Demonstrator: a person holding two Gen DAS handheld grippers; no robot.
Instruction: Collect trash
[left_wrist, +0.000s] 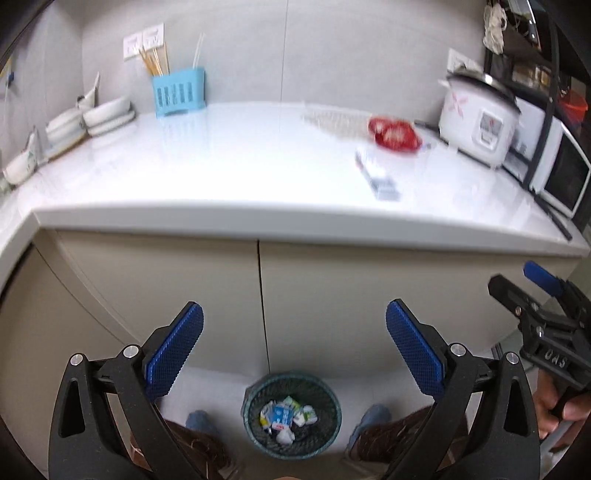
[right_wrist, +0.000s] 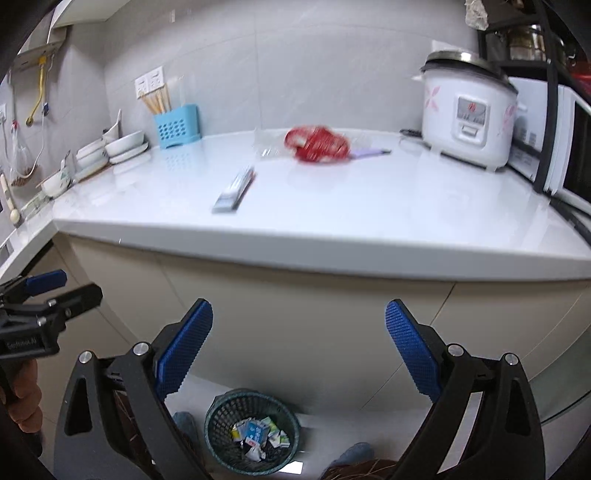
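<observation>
A dark mesh trash bin (left_wrist: 329, 435) (right_wrist: 218, 443) stands on the floor below me, holding several crumpled cartons and papers. Up on the white counter (left_wrist: 229, 173) (right_wrist: 369, 206) lie a red crumpled bag (left_wrist: 393, 134) (right_wrist: 317, 144), a long flat grey packet (left_wrist: 377, 175) (right_wrist: 235, 189) and a clear plastic wrapper (left_wrist: 332, 120) (right_wrist: 266, 147). My left gripper (left_wrist: 293, 314) hangs open and empty in front of the cabinet doors, above the bin. My right gripper (right_wrist: 298, 310) is likewise open with nothing between its blue pads. Each gripper shows at the edge of the other's view.
A white rice cooker (left_wrist: 476, 118) (right_wrist: 465, 118) and a microwave (left_wrist: 557, 177) (right_wrist: 565, 147) stand at the counter's right end. A blue utensil holder (left_wrist: 179, 92) (right_wrist: 177, 125) and stacked bowls (left_wrist: 99, 114) (right_wrist: 118, 146) sit at the back left. The person's feet (left_wrist: 373, 417) flank the bin.
</observation>
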